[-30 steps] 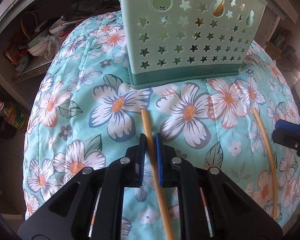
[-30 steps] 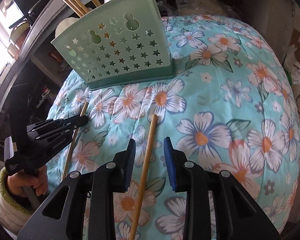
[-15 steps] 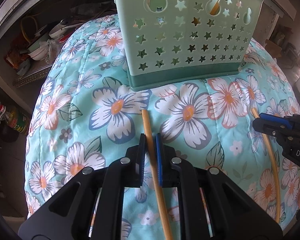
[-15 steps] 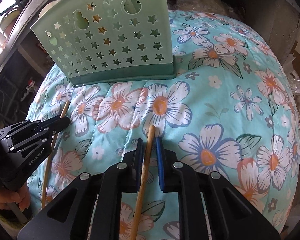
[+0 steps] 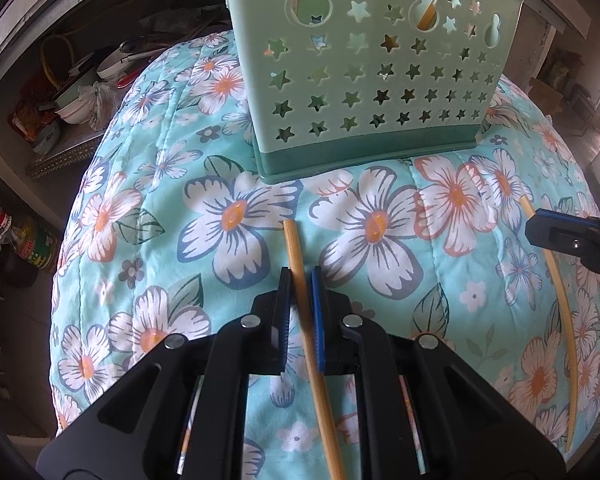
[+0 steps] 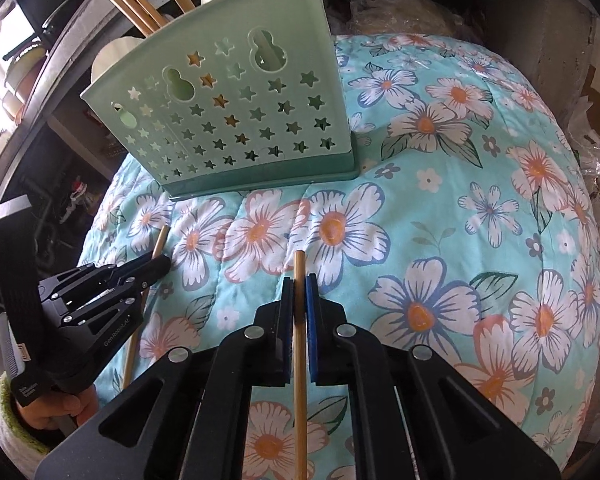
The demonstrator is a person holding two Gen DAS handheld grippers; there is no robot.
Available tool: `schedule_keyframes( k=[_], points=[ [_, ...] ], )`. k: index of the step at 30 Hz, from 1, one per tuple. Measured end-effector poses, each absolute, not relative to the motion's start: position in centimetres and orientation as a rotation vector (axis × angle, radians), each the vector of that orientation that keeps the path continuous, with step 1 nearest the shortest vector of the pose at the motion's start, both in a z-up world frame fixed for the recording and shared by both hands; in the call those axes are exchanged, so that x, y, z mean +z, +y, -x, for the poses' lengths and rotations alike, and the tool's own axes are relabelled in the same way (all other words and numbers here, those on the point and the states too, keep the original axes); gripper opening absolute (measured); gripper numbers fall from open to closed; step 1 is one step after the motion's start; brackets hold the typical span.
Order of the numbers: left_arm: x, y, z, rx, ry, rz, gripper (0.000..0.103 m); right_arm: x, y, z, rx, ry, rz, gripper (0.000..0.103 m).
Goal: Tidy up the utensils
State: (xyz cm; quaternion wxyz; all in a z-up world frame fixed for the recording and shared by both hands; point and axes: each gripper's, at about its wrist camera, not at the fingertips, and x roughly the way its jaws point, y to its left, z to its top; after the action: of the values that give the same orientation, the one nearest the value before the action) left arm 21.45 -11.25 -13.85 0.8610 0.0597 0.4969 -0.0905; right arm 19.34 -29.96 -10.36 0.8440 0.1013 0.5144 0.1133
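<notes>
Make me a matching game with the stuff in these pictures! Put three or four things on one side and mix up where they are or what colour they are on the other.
Things:
1. left gripper
2. green holder
3. chopsticks in the holder
4. quilt

Descriptions:
A. star-shaped holes
B. flower print
C. shut on a chopstick lying on the quilt
D. sticking up above the rim

Pairs: 1-C, 2-A, 3-D, 4-B

Daylight falls bright and even on the flowered quilt, with soft shadows. A window glares white at upper left. Fisheye bending darkens every corner.
</notes>
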Motion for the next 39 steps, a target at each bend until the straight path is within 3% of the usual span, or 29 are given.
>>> schedule_keyframes(
  k=[21, 39],
  points=[
    [-13.2, -10.4, -21.8, -0.197, 1.032, -0.072, 0.006, -2.0, -32.5, -16.4, 0.308, 0.894, -0.356, 0.006],
    [-3.2, -6.1, -20.2, -0.34, 0.928, 0.205, 0.006, 1.1, -35.4, -13.0, 0.351, 0.756, -0.41, 0.006]
  ],
)
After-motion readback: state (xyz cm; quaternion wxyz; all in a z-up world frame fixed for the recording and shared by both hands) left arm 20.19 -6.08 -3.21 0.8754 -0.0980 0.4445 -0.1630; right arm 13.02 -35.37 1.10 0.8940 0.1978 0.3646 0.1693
